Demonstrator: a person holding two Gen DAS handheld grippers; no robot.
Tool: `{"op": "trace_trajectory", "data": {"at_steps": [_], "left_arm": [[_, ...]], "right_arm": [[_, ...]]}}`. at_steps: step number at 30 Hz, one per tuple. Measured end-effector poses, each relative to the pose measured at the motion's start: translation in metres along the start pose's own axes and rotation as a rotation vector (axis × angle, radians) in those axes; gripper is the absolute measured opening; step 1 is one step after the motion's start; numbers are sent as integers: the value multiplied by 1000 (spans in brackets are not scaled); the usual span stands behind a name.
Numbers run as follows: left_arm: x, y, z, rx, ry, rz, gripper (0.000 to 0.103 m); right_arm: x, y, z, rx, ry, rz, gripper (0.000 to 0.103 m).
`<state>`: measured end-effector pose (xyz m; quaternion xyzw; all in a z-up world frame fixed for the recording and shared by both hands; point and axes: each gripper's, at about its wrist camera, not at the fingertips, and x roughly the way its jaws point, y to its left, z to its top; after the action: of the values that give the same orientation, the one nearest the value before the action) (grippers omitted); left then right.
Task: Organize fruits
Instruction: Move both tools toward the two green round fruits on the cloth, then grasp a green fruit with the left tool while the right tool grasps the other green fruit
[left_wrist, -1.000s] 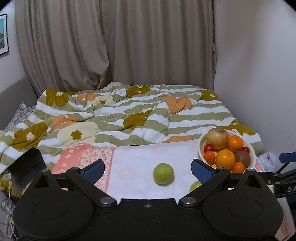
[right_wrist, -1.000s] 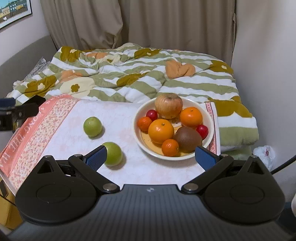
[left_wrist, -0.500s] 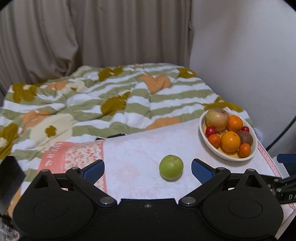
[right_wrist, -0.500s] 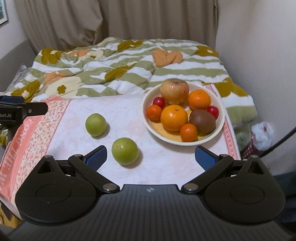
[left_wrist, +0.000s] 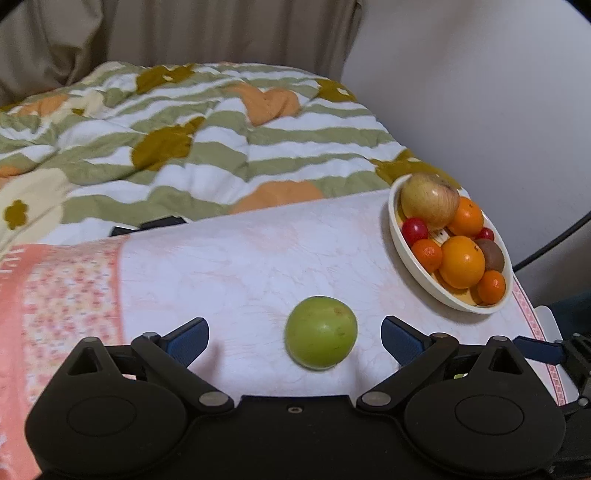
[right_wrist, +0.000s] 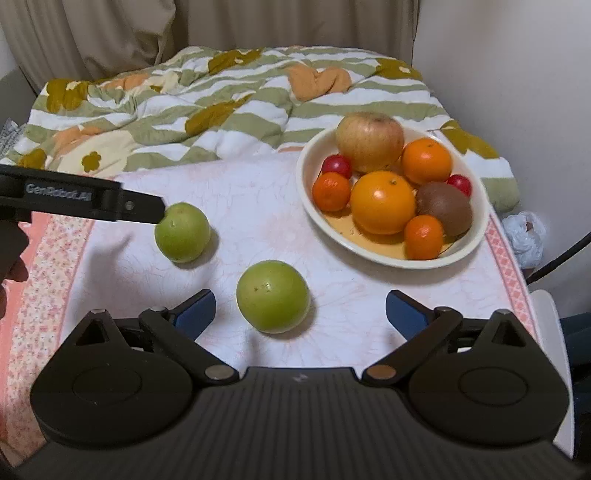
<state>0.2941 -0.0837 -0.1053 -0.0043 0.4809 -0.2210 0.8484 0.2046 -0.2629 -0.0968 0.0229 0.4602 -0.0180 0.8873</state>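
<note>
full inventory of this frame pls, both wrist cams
round green fruits: 2, green, loose on the cloth left of the bowl; far one, near one
cream oval bowl: 1, cream, right side of the cloth
large yellow-red apple: 1, back of the bowl
oranges: 4, orange; two large, two small, all in the bowl
small red fruits: 2, red, in the bowl
brown kiwi: 1, brown, right part of the bowl
pink floral tablecloth: 1, white centre, pink border
green-striped flowered quilt: 1, on the bed behind
beige curtain: behind the bed
white plastic bag: 1, far right, below the cloth
left gripper: open, around the far green fruit
right gripper: open, around the near green fruit
</note>
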Motion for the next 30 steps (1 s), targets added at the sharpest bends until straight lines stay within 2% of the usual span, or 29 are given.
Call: {"op": "trace_trajectory", "data": {"at_steps": [3,8,10,15,16,21,25,27,30], "left_arm": [[13,-3,-1,6,10,-25,99],[30,-8,-3,29,24,-54,89],[36,-9,-4,30,36,-61,76],[45,-13,-6,62,50,-53,67],[45,-14,-7,69,48,-53,59],[44,-11,-7,74,47,-58,58],[42,-11,-7,84,47,-46,58],[40,-9,-8,86,44,-37,58],[38,-4,-10,87,37,-22,58]], "right_arm": [[11,5,-3,-18,10,-6,103],[25,13,-6,-56,22,-18,103],[29,15,-6,-67,29,-19,103],[37,16,-5,-74,38,-10,96],[38,16,-5,-75,38,-8,95],[43,18,-4,-82,39,1,87],[45,19,-2,-87,31,3,84],[46,20,-2,-93,36,6,73],[46,22,-2,-99,35,12,70]]}}
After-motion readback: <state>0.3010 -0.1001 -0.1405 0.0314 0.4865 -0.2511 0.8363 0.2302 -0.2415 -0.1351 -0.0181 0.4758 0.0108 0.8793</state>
